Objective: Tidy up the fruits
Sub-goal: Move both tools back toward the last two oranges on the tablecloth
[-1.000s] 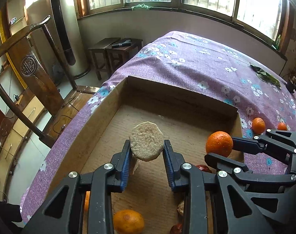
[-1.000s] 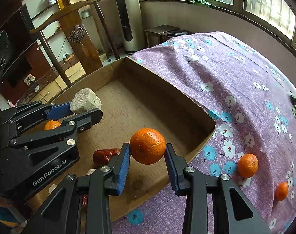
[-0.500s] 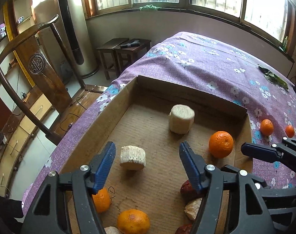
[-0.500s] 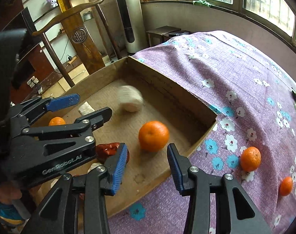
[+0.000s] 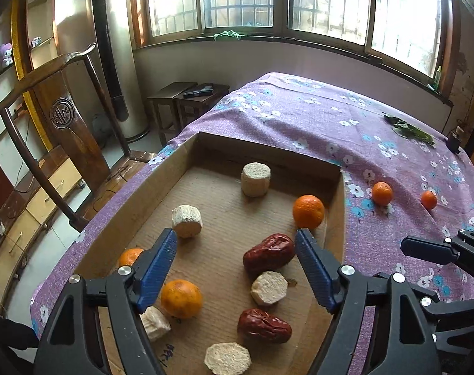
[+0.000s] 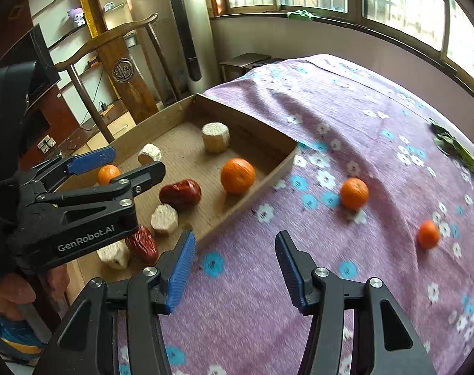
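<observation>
A shallow cardboard box [image 5: 333, 206] [image 6: 255, 184] lies on the purple flowered cloth. It holds several beige chunks, among them one at the far end [image 5: 255, 178] [image 6: 215, 136], three oranges including one by the right wall [image 5: 308, 212] [image 6: 238, 176], and two red dates [image 5: 269, 252] [image 6: 180, 193]. Two small oranges [image 5: 382, 193] [image 5: 428, 200] [image 6: 354, 193] [image 6: 428, 233] lie on the cloth right of the box. My left gripper [image 5: 237, 268] is open and empty above the box's near half. My right gripper [image 6: 235, 262] is open and empty over the cloth, right of the box.
Green leaves [image 5: 408, 129] [image 6: 455, 150] lie at the cloth's far right. A wooden chair [image 5: 62, 118], a tall standing air conditioner [image 5: 118, 59] and small dark stools [image 5: 187, 97] stand to the left beyond the table. Windows [image 5: 243, 0] run along the far wall.
Both grippers opened. The left let go of a beige chunk and the right let go of an orange; both now lie in the box. Both grippers pulled back, the right out over the cloth.
</observation>
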`<state>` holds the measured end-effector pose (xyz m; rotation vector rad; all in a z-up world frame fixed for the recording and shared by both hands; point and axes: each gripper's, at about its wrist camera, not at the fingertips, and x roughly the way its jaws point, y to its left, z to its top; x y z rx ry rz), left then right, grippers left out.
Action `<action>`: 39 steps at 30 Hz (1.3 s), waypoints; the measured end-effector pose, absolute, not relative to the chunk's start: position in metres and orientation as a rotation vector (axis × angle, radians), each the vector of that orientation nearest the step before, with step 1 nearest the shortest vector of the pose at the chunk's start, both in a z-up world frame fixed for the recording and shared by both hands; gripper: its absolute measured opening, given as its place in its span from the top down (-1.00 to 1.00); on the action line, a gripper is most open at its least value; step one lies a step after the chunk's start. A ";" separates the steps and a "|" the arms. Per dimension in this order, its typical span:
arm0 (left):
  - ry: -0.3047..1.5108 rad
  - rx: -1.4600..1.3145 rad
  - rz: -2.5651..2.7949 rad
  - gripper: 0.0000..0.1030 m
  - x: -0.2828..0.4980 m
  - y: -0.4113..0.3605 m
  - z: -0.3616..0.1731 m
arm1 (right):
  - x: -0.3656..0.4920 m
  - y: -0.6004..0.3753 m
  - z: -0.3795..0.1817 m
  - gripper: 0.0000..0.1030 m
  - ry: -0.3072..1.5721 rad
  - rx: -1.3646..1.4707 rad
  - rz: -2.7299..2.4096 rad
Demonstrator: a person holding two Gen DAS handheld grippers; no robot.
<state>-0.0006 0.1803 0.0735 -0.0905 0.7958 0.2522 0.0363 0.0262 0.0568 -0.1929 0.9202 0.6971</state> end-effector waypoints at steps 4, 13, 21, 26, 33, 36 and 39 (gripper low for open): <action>0.783 -0.085 0.223 -0.58 -0.008 0.160 0.077 | 0.028 0.001 0.060 -0.16 0.911 -0.164 0.647; 0.797 -0.078 0.137 -0.59 -0.008 0.118 0.075 | 0.016 -0.049 0.061 -0.33 0.901 -0.125 0.542; 0.818 -0.060 0.074 -0.60 -0.001 0.087 0.071 | 0.013 -0.097 0.052 -0.36 0.925 -0.092 0.460; 0.832 -0.039 0.046 -0.61 0.006 0.068 0.069 | 0.015 -0.123 0.050 -0.37 0.933 -0.072 0.413; 0.846 -0.009 0.024 -0.61 0.019 0.045 0.066 | 0.024 -0.146 0.050 -0.42 0.941 -0.061 0.382; 0.849 0.002 0.017 -0.61 0.026 0.038 0.066 | 0.030 -0.152 0.053 -0.44 0.943 -0.063 0.378; 0.851 0.011 0.012 -0.61 0.033 0.032 0.066 | 0.038 -0.155 0.056 -0.45 0.942 -0.077 0.366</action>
